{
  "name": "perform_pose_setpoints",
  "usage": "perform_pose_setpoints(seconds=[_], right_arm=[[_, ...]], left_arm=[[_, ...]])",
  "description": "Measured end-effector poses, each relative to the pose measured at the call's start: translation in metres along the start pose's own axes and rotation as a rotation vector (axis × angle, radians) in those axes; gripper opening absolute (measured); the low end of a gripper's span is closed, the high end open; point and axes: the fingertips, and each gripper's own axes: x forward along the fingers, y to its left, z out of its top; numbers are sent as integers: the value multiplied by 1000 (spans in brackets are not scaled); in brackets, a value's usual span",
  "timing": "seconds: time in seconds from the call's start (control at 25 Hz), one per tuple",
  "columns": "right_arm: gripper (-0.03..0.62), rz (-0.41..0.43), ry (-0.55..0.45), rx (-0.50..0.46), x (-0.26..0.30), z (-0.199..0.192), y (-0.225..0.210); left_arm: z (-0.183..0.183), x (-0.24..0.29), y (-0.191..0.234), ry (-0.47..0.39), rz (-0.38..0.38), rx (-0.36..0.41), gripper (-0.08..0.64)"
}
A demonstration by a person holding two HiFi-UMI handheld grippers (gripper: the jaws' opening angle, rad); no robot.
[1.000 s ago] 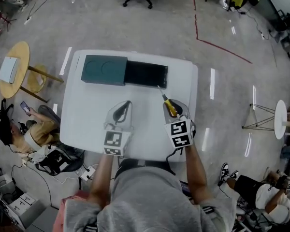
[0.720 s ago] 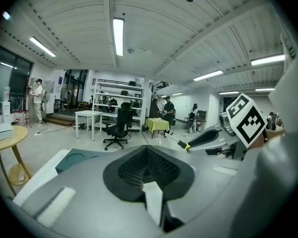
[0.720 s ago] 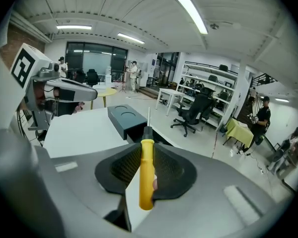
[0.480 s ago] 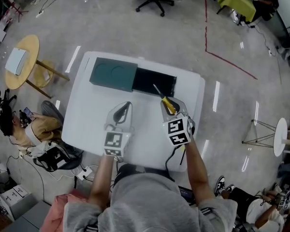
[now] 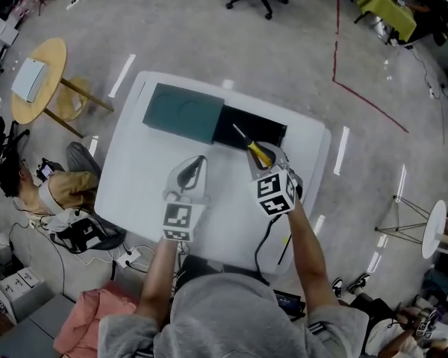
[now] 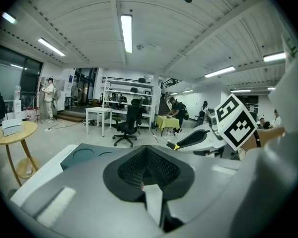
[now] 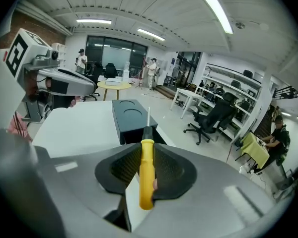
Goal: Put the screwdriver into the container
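While clamped on the screwdriver (image 5: 249, 145), brought right tool (image 5: 265, 156) forward, tip over the open container (image 5: 278, 134); kept left tool (image 5: 187, 176) closed, empty.

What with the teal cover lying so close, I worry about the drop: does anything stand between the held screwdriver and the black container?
Nothing visible does. The right gripper holds the screwdriver, tip above the black container's opening; the teal cover sits left of that opening.
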Motion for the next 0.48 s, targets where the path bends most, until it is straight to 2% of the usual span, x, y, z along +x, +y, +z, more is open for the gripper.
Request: perform_pose_setpoints(seconds=[0.48], right_arm=[[80,100,82,-41,75,-20,-7]], left_arm=[[-31,35,27,60,54,-47,11]])
